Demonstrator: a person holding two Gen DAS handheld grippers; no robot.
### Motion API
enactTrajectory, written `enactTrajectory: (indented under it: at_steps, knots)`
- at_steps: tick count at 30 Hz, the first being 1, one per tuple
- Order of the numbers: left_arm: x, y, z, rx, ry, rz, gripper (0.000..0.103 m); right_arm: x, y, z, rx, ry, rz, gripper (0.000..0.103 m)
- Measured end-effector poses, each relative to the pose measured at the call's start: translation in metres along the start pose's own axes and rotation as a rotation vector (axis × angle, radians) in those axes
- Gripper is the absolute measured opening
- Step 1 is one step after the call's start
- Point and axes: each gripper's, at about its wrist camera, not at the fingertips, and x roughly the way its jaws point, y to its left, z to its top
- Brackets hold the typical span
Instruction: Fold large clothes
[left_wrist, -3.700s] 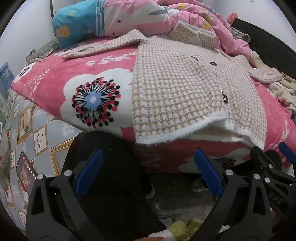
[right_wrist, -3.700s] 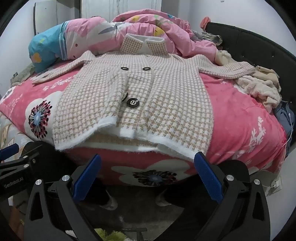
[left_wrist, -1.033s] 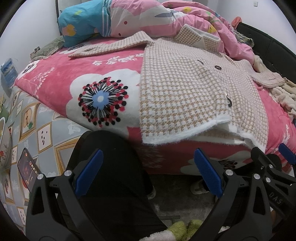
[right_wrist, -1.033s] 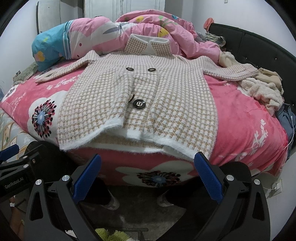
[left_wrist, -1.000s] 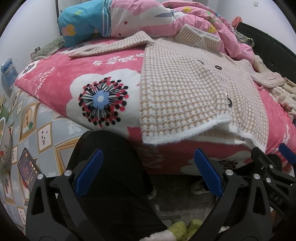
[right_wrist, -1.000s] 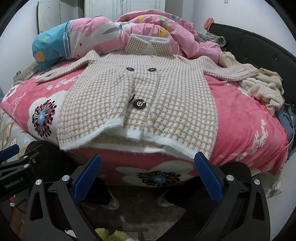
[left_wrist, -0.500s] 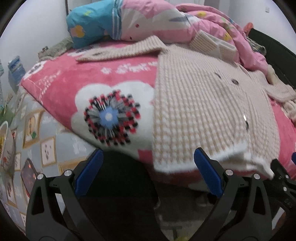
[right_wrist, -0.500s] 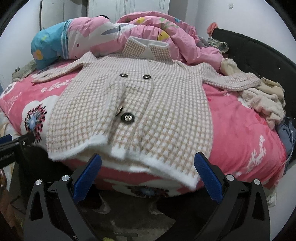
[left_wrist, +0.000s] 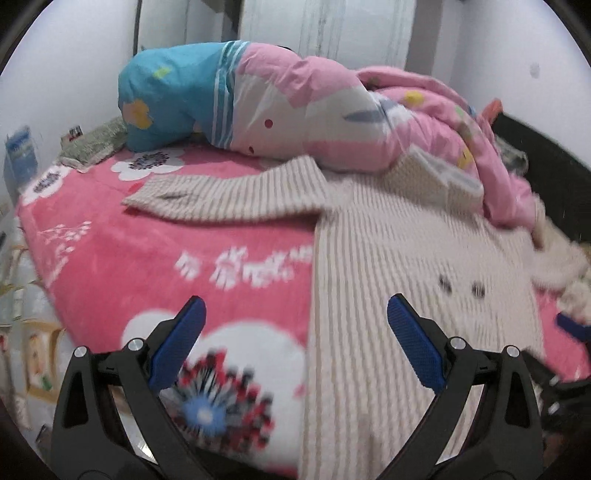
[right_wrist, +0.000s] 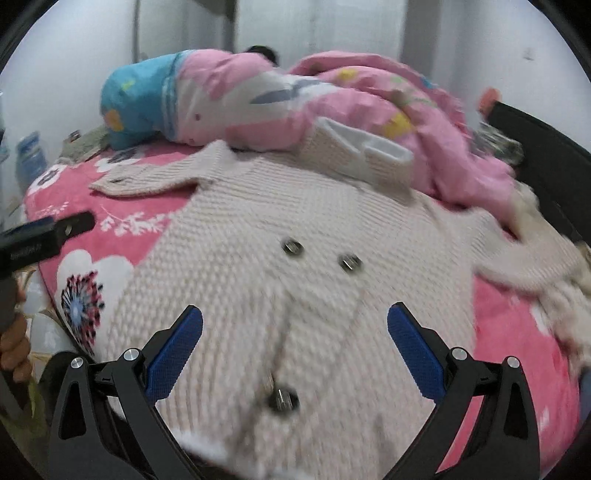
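The left gripper (left_wrist: 295, 347) was nearest in its own view, its blue pads (left_wrist: 177, 347) spread wide and holding nothing, above the place where the pink flowered blanket (left_wrist: 122, 258) met the side edge of the coat (left_wrist: 406, 280). In the other view the right gripper (right_wrist: 295, 347) was spread in the same way and also empty, over the lower front of the coat (right_wrist: 295, 295), with the big lower button (right_wrist: 282, 400) just under it at about 6 o'clock. I judged that both tools were kept wide because no grasp was made yet and the person was bringing them toward the cloth. The coat lay flat and face up on the bed, with its two upper buttons (right_wrist: 320, 254) near the middle of the right view, probably spread so that the folds could be made cleanly. Farther, one sleeve (left_wrist: 229, 199) stretched out toward 10 o'clock on the blanket, and the other sleeve (right_wrist: 517, 258) went toward 3 o'clock; they looked like the first parts to fold inward. The collar (right_wrist: 358, 147) rested against the heaped pink quilt (right_wrist: 332, 103) at 12 o'clock. Behind all was the blue end of the pillow (left_wrist: 166, 96), and the dark bed frame (right_wrist: 546, 155) at 2 o'clock. Both views were blurred, so fine detail was lost.
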Motion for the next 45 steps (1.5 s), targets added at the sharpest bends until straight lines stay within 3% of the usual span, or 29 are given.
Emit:
enactTrajectory:
  at_steps: [6, 9, 13, 20, 25, 27, 29, 32, 34, 35, 40, 43, 45]
  knots:
    - [0.051, 0.022, 0.050, -0.109, 0.000, -0.045, 0.095, 0.082, 0.023, 0.043, -0.071, 0.101, 0.077, 0.098]
    - [0.081, 0.032, 0.068, -0.101, -0.024, 0.078, 0.095, 0.130, 0.038, 0.052, -0.094, 0.180, 0.094, 0.098]
    - [0.122, 0.063, 0.082, -0.166, 0.035, 0.185, 0.095, 0.175, 0.047, 0.055, -0.077, 0.255, 0.125, 0.098]
    - [0.175, 0.155, 0.099, -0.365, 0.085, 0.395, 0.095, 0.189, 0.058, 0.047, -0.116, 0.267, 0.125, 0.098]
    - [0.210, 0.205, 0.114, -0.425, 0.127, 0.447, 0.094, 0.191, 0.057, 0.049, -0.093, 0.278, 0.157, 0.098]
    - [0.225, 0.218, 0.120, -0.421, 0.148, 0.473, 0.077, 0.192, 0.058, 0.051, -0.098, 0.279, 0.153, 0.098]
    - [0.236, 0.222, 0.123, -0.399, 0.160, 0.479, 0.069, 0.190, 0.054, 0.051, -0.094, 0.284, 0.164, 0.098]
    - [0.243, 0.221, 0.129, -0.364, 0.145, 0.511, 0.051, 0.192, 0.052, 0.051, -0.098, 0.283, 0.178, 0.098]
    - [0.243, 0.215, 0.135, -0.329, 0.136, 0.546, 0.031, 0.193, 0.048, 0.054, -0.097, 0.288, 0.181, 0.098]
    - [0.240, 0.210, 0.140, -0.297, 0.130, 0.589, 0.013, 0.194, 0.047, 0.055, -0.098, 0.291, 0.181, 0.098]
    - [0.197, 0.168, 0.169, -0.189, 0.018, 0.520, 0.011, 0.181, 0.037, 0.065, -0.078, 0.249, 0.214, 0.098]
    - [0.153, 0.107, 0.192, -0.079, -0.089, 0.402, 0.010, 0.151, 0.021, 0.069, -0.052, 0.163, 0.228, 0.098]
    - [0.117, 0.043, 0.207, 0.015, -0.160, 0.275, 0.010, 0.125, 0.006, 0.070, -0.033, 0.101, 0.211, 0.098]
